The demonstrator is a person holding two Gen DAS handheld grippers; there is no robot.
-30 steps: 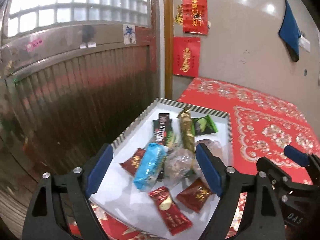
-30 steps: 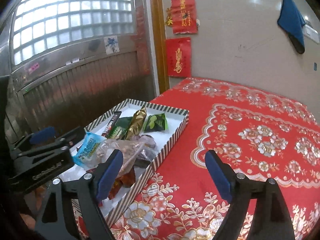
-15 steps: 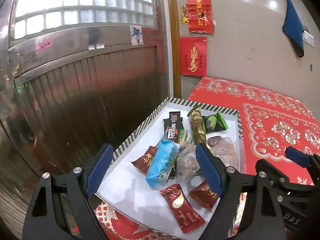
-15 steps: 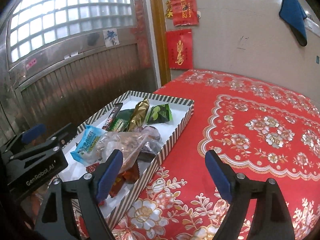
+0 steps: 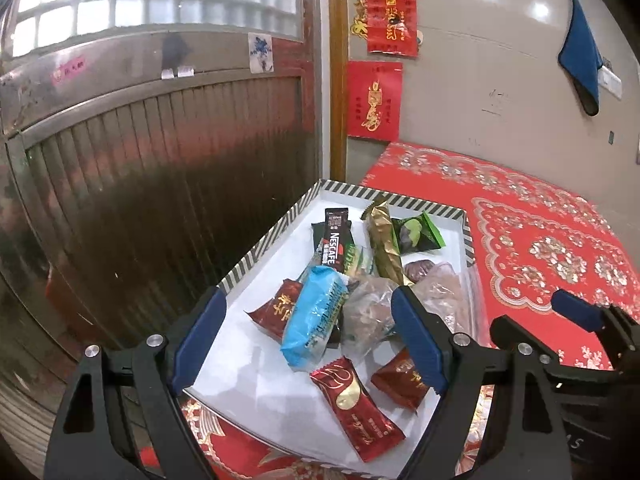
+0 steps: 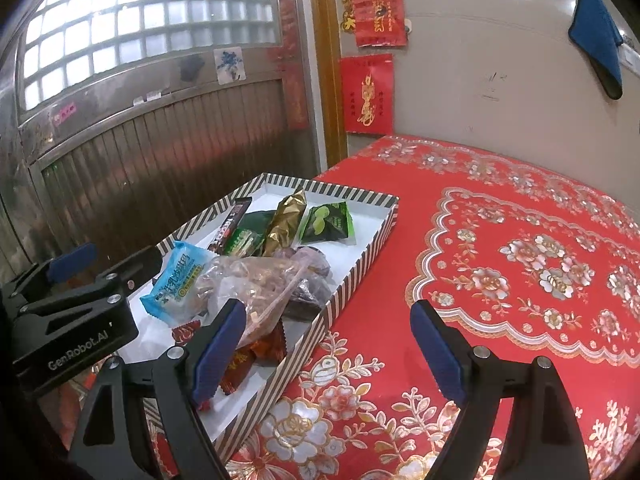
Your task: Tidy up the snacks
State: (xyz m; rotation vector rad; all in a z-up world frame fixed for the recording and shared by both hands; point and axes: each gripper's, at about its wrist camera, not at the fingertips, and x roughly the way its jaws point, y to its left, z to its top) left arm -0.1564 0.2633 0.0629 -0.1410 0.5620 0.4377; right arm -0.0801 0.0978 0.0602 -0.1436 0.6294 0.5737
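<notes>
A shallow striped box [image 5: 256, 256] [image 6: 360, 276] with a white floor holds several snacks: a light blue packet [image 5: 316, 312] [image 6: 176, 280], a black coffee stick [image 5: 335, 240], a gold wrapper [image 5: 384, 244] [image 6: 284, 224], a green packet [image 5: 416, 232] [image 6: 328, 222], a clear bag [image 5: 368, 312] [image 6: 256, 284] and red wrappers [image 5: 356, 404]. My left gripper [image 5: 308, 336] hovers open over the box's near end, nothing between its fingers. My right gripper [image 6: 328, 348] stands open at the box's right wall, above the cloth, empty.
A red floral tablecloth [image 6: 500, 264] covers the table right of the box. A ribbed metal door [image 5: 140, 184] rises close on the left. Red paper hangings [image 5: 376, 100] and a blue cloth [image 6: 596, 32] are on the back wall.
Both views have shifted slightly, so the box and snacks sit a bit further right and lower in frame. Both grippers stay open; no snack has moved.
</notes>
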